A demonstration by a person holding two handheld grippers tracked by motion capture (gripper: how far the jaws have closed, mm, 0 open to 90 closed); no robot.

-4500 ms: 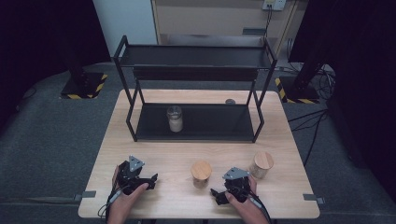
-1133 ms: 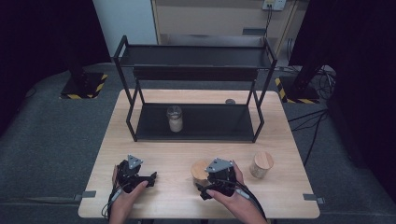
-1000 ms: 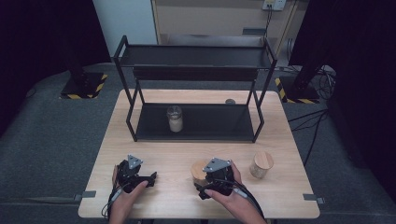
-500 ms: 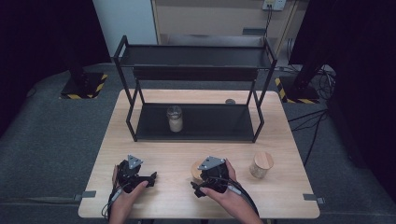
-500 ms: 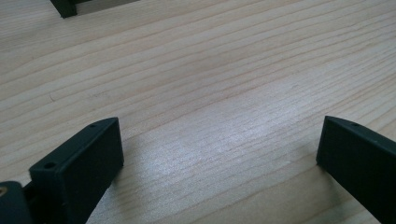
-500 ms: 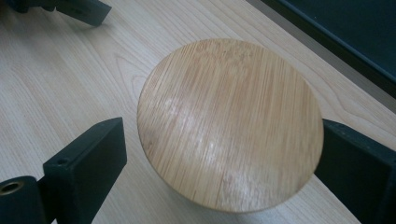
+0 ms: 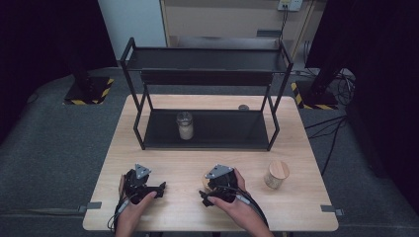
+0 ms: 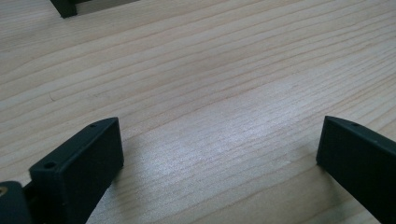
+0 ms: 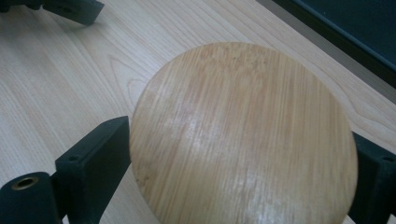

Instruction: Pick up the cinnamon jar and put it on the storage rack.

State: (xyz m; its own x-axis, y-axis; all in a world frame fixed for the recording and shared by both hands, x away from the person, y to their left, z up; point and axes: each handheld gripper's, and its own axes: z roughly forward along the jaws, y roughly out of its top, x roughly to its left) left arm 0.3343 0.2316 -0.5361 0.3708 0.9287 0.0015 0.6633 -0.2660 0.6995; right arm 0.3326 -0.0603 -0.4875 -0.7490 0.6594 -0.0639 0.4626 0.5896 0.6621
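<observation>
A jar with a round wooden lid (image 9: pixel 243 135) stands on the wooden table (image 7: pixel 178 158) near the front edge. My right gripper (image 9: pixel 238 147) points down over it, one black jaw on each side of the lid. The jaws have just been closing, and the pads now press on the lid's rim. In the high view a sliver of that jar (image 7: pixel 204 178) peeks out beside the right gripper (image 7: pixel 210 187). My left gripper (image 7: pixel 157 187) rests on the table to the left. Its jaws (image 8: pixel 219 140) stand wide open over bare wood.
A black two-level rack (image 7: pixel 207 79) stands at the back of the table, with a glass jar (image 7: pixel 185 125) on its lower shelf. A second wooden-lidded jar (image 7: pixel 276 174) stands at the right. A small dark round thing (image 7: pixel 243 107) lies behind the rack.
The right hand has come left from the table's front right to the wooden-lidded jar. Over the last second it edged a little further left over the jar. The left hand has stayed put.
</observation>
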